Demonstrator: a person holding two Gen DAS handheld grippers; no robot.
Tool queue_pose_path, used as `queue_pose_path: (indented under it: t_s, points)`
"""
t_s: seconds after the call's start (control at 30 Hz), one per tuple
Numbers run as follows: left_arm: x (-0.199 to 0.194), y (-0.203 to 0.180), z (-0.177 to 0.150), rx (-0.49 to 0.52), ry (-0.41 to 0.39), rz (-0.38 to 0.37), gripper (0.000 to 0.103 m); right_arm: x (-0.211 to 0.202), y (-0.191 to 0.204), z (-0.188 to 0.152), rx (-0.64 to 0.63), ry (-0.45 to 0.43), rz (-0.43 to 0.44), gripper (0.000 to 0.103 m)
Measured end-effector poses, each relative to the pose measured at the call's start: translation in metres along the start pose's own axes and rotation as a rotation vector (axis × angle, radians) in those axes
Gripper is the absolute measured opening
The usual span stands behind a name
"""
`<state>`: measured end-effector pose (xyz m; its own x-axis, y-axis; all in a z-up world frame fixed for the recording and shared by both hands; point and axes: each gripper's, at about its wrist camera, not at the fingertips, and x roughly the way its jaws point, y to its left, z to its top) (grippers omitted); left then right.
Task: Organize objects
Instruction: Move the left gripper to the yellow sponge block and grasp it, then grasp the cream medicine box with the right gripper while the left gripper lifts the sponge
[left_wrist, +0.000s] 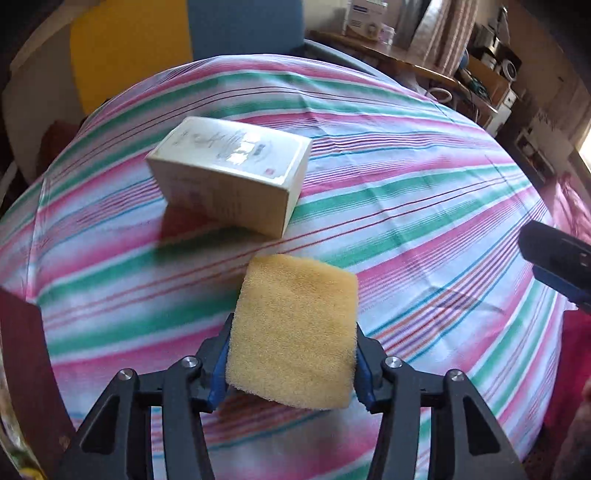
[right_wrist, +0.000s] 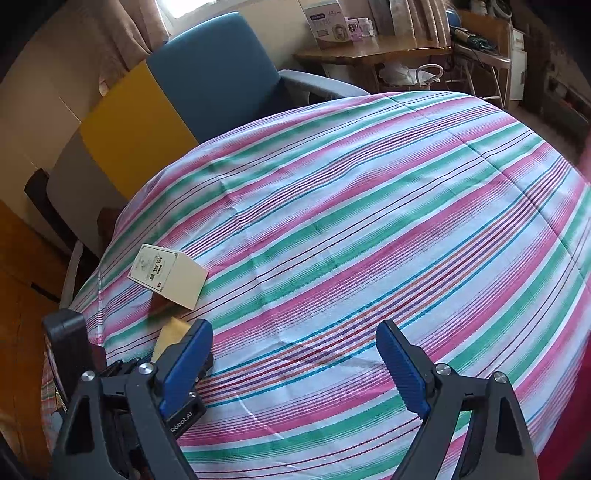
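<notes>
Up close, the left tongs are clamped on a yellow sponge, the blue pads pressing its two sides so that the block stands out forward between the fingers, held above the striped cloth that covers the tabletop. Just beyond the sponge, a cream cardboard box with a printed top lies on the cloth, tilted so that one long edge is raised and a dark shadow shows under it; the two things are near each other but apart. At the right edge of the left wrist view a dark finger of the right tongs reaches in over the cloth. Seen from the right wrist, the right tongs are spread wide with nothing between the blue pads, only pink, green and white stripes below. From this side the box sits toward the left part of the cloth, and a corner of the sponge shows just in front of it, behind the left finger. Beyond the tabletop stand a blue chair and a wooden side table.
</notes>
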<state>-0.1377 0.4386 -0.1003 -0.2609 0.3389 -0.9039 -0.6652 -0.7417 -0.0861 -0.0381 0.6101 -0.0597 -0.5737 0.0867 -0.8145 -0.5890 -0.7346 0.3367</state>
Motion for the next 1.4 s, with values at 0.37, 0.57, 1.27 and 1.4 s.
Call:
queue_pose_path:
  t_s: [0.37,0.57,1.27,1.4]
  points:
    - [-0.042,-0.025,-0.105,0.042,-0.093,0.079,0.055,0.008,0.001,-0.005,-0.018,0.047,-0.018,0.09]
    - [-0.049,-0.021,-0.123,0.045,-0.179,0.066,0.055,0.012,0.0,-0.006,-0.029,0.054,-0.054,0.09]
    - [-0.043,-0.01,-0.139,0.049,-0.252,0.038,0.055,0.033,0.022,-0.017,-0.157,0.113,-0.115,0.09]
    - [-0.043,-0.009,-0.14,0.049,-0.254,0.038,0.055,0.035,0.036,-0.022,-0.204,0.129,-0.073,0.09]
